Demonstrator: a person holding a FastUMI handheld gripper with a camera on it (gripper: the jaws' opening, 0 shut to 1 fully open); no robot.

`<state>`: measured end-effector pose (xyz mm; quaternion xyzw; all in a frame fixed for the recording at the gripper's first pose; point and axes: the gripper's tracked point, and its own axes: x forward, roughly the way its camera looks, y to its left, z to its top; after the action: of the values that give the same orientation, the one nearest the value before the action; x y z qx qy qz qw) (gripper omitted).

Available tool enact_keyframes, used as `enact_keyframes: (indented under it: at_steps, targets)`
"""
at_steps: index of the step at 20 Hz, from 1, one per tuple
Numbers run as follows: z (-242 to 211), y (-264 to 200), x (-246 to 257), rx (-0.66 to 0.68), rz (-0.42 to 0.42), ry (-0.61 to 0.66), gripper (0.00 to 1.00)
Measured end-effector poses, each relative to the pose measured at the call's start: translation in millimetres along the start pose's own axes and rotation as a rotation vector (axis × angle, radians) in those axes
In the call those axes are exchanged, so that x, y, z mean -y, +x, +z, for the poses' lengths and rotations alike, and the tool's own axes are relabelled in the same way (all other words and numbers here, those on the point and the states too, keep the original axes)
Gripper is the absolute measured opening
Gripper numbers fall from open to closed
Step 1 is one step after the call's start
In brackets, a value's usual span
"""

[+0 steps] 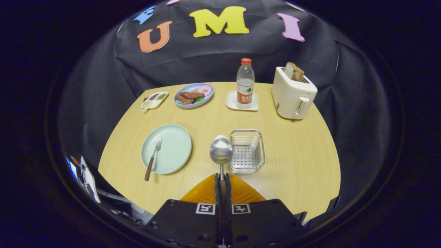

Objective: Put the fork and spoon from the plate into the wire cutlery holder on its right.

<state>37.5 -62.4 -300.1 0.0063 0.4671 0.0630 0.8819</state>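
A shiny metal spoon (221, 152) with a rounded bowl is gripped by its handle between the closed jaws of the gripper (222, 179), the bowl raised ahead of the fingers and seen just left of the wire cutlery holder (246, 151). The holder is a square metal basket with a perforated floor and thin wire walls, standing on the pale wooden table (296, 151). To the left, a round, smooth pale green plate (172, 148) carries a metal fork with a brown wooden handle (153, 158), the handle overhanging the plate's near rim. Bare table is left between plate and holder. Farther back stand a clear plastic water bottle (245, 84) and a cream toaster (293, 93).
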Motion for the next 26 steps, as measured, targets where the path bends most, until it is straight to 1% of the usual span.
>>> enact_keyframes:
  at_steps: [4,8,12,16,17,18,20,24,26]
  targets:
    - [-3,5,16,-0.080,-0.055,0.037,0.03]
    - [6,11,30,-0.144,-0.117,0.047,0.03]
    - [17,21,37,-0.213,-0.150,0.062,0.02]
    - [20,35,37,-0.310,-0.160,0.076,0.03]
    - [21,39,37,-0.318,-0.165,0.071,0.02]
    - [22,43,37,-0.330,-0.166,0.065,0.06]
    - [26,46,36,-0.334,-0.170,0.063,0.05]
    - [40,49,36,-0.296,-0.187,0.052,0.05]
    - [45,48,34,-0.269,-0.188,0.044,0.07]
